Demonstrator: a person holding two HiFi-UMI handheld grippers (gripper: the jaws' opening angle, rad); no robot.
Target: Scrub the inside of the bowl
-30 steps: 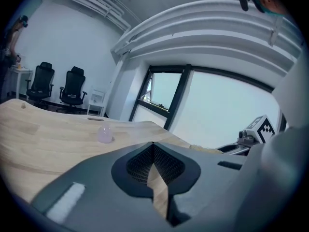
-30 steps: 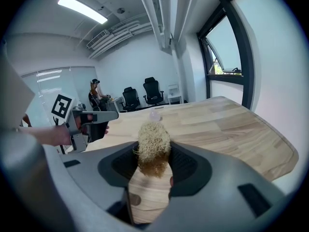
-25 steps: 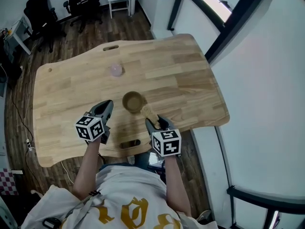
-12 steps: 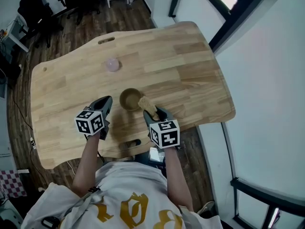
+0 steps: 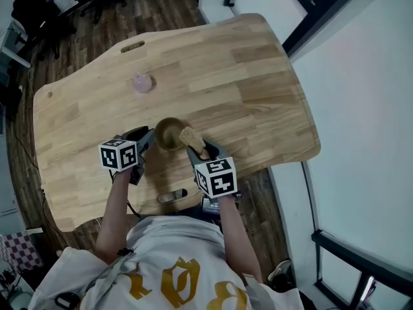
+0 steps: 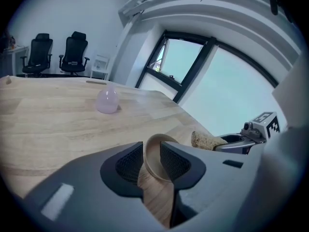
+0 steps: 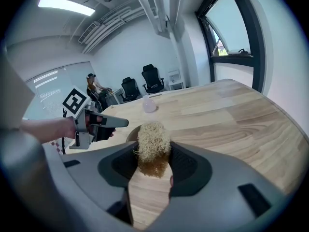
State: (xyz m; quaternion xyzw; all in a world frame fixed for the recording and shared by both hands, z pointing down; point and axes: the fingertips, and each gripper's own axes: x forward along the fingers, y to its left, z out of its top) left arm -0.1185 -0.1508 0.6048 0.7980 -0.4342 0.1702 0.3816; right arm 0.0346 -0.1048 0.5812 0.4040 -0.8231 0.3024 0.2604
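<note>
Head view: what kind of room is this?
Probably an office or lab workroom: black swivel chairs against the far wall, a wooden desk with a cable slot, and big dark-framed windows.

This is an office, plain and open. 2 black office chairs [image 6: 75,52] with high backs and armrests stand by the far wall [image 6: 58,13], which is white and bare, and a small white side table [image 6: 100,65] stands beside them. The main piece of furniture is a large desk [image 5: 245,76] of pale wood, with rounded corners and a slot [image 5: 132,46] cut through it near the far edge. The floor [image 5: 171,15] is dark wood plank. Tall windows [image 7: 227,25] in dark frames run along 1 side. Under the ceiling are a long strip light [image 7: 65,5] and exposed white pipes [image 7: 152,11].
</note>
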